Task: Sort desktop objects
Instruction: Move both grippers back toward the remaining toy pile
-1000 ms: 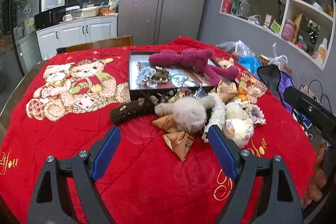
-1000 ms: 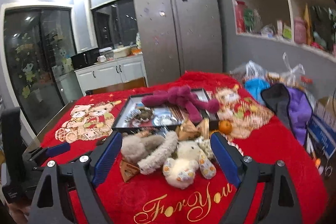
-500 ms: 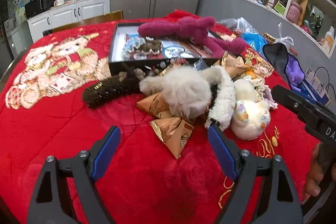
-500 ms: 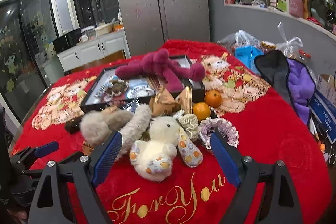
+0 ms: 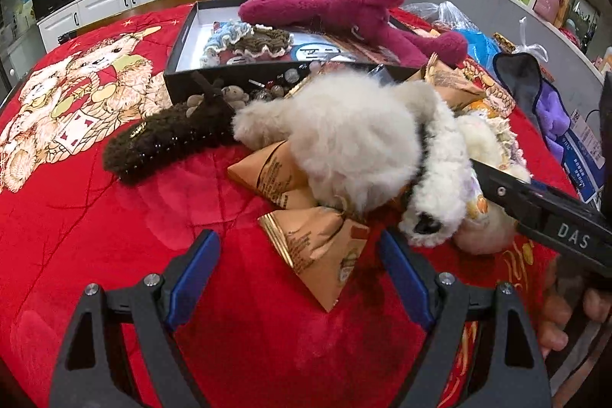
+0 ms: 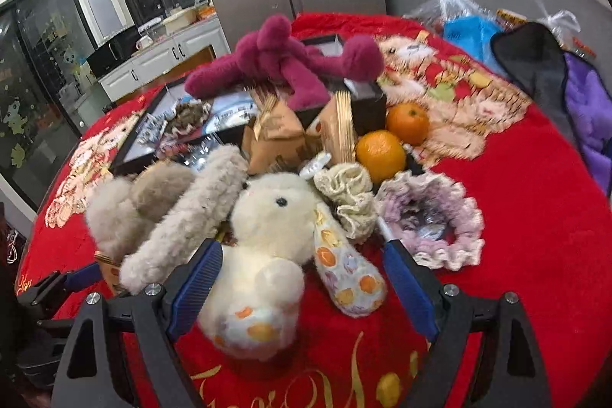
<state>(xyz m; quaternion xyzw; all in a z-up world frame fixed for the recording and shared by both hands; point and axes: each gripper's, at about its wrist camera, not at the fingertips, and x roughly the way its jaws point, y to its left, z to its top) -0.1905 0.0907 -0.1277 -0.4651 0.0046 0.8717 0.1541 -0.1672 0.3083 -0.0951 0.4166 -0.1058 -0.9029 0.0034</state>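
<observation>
My left gripper is open just above the red cloth, its blue pads either side of a brown triangular packet. Behind it lie a fluffy grey-white plush and a dark brown knitted piece. My right gripper is open too, straddling a cream bunny plush without pressing it. Two oranges, a lilac scrunchie and a beige scrunchie lie beyond. A magenta plush drapes over the black tray.
The round table wears a red cloth with bears. A purple and black bag and plastic bags sit at the right edge. A hand shows at the right. Fridge, cabinets and shelves stand behind.
Both grippers have come down and closer to the pile, tilting further downward. The toys and packets now fill more of each view. Both pairs of jaws stay equally wide.
</observation>
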